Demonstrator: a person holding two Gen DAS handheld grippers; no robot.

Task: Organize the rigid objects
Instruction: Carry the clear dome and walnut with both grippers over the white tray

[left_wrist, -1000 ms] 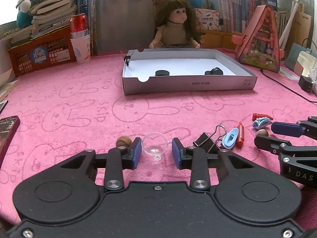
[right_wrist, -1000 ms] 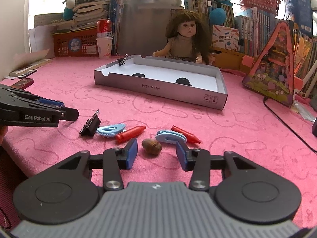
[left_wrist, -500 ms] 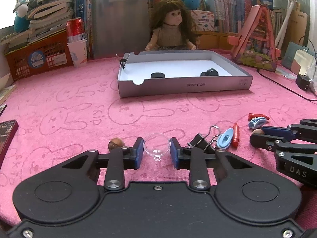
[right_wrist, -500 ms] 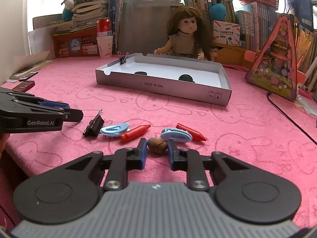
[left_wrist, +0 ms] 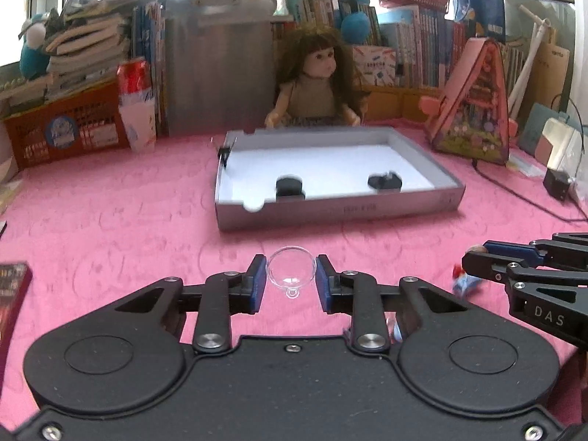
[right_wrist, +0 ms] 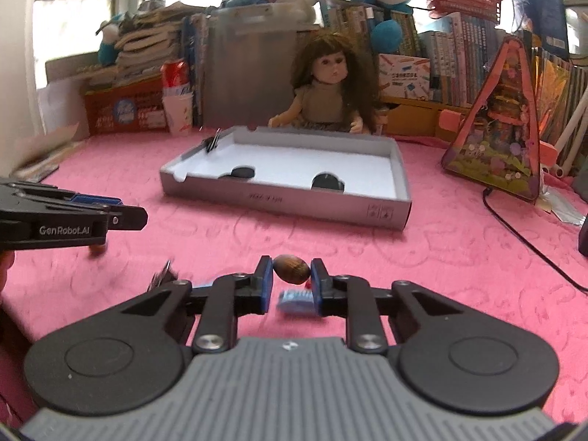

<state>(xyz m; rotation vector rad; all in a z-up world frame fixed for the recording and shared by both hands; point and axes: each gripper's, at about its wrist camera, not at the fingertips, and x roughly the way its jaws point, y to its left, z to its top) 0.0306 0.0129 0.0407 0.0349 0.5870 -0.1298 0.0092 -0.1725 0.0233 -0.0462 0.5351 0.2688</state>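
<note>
Now we pinch a clear plastic half-sphere (left_wrist: 291,272) in our left gripper (left_wrist: 290,279) and a brown nut (right_wrist: 291,269) in our right gripper (right_wrist: 291,275), above the worktop; the shallow grey cardboard tray (left_wrist: 338,213) holds two black pieces, small items remain.

Our left gripper (left_wrist: 290,278) clamps a clear half-sphere (left_wrist: 291,272) at frame centre; our right gripper (right_wrist: 291,280) pinches a brown nut (right_wrist: 290,269).

Left tongs (left_wrist: 290,279) lifted clear dome (left_wrist: 291,271); right tongs (right_wrist: 291,280) lifted nut (right_wrist: 290,268).
</note>
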